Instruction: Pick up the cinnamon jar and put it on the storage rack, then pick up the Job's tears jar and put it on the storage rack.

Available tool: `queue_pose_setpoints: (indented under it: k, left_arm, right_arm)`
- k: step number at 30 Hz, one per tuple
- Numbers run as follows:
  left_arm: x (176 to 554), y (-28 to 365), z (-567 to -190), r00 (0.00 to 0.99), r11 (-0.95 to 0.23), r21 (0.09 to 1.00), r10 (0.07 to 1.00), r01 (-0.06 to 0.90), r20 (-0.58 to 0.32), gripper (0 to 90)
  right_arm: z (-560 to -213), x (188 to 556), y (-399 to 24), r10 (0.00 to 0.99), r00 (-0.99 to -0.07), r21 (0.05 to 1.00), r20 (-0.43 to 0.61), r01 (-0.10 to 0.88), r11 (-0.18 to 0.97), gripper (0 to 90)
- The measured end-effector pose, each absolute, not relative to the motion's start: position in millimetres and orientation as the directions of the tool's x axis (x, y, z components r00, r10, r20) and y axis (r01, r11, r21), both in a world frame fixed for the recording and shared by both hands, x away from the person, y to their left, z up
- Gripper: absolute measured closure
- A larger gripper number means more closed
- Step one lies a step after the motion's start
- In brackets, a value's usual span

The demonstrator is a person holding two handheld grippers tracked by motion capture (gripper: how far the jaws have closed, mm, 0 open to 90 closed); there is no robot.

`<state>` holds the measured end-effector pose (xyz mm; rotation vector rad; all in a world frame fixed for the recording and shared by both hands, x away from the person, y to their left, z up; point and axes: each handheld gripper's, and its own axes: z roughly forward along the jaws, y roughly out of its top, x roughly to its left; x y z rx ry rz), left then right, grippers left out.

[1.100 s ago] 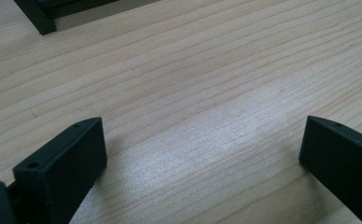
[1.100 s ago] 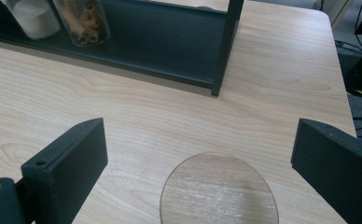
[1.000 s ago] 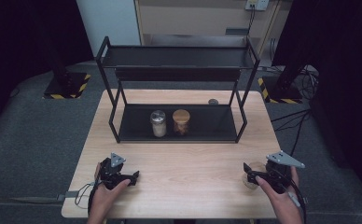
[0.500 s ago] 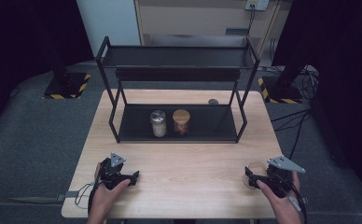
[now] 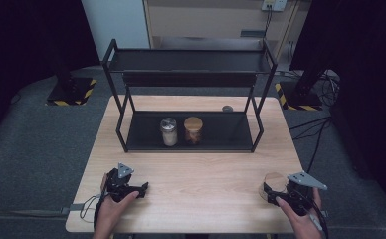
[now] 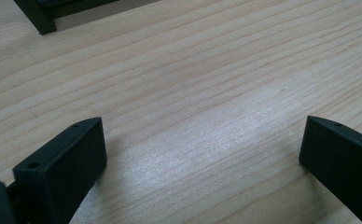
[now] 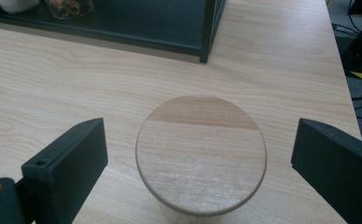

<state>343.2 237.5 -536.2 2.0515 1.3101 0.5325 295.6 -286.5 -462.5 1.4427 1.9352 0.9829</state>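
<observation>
Jar (image 7: pixel 201 156) with a round wooden lid sits near the table's (image 5: pixel 201 174) front right corner, right between the jaws of the right gripper (image 7: pixel 200 158). Jaws stand wide, a clear gap on each side of the lid, pads not touching it, so nothing is gripped. From the high view the jar (image 5: pixel 273 183) shows just ahead of the right gripper (image 5: pixel 275 191), close to the front edge, with the person's hand wrapped around the tool behind it.

Lid is pale wood, flat, circular, with a darker band of grain across its far part; the body below is barely visible, contents cannot be told.

Left gripper (image 5: pixel 142 189) rests near the front left corner, well apart from the jar. In the left gripper view its jaws are spread wide over bare wood with nothing between them (image 6: pixel 202 154).

High view gives the whole layout: black two-tier rack (image 5: pixel 188 94) at the table's back middle, with a metal-lidded jar (image 5: pixel 169 132) of white stuff and a wood-lidded jar (image 5: pixel 193 130) of brown stuff side by side on its lower shelf, plus a small dark round thing (image 5: pixel 227 108) behind the rack near the back edge. Right gripper view gives the lid grain and the gaps at the jaws, and catches the rack's front right leg (image 7: pixel 208 30).
</observation>
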Motion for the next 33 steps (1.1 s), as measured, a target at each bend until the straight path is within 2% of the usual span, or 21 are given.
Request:
queue_pose_setpoints:
  k: [23,33]
  left_arm:
    - [343.2,237.4,-536.2,0.421,-0.299,0.7,0.907,0.648,-0.002,0.0]
    - [343.2,237.4,-536.2,0.421,-0.3,0.7,0.907,0.648,-0.002,0.0]
  right_arm:
    - [-496.7,304.2,-280.9,0.961,-0.274,0.773,0.037,0.617,0.146,6.6]
    - [-506.6,309.9,-283.4,0.965,-0.259,0.766,0.044,0.629,0.134,12.9]
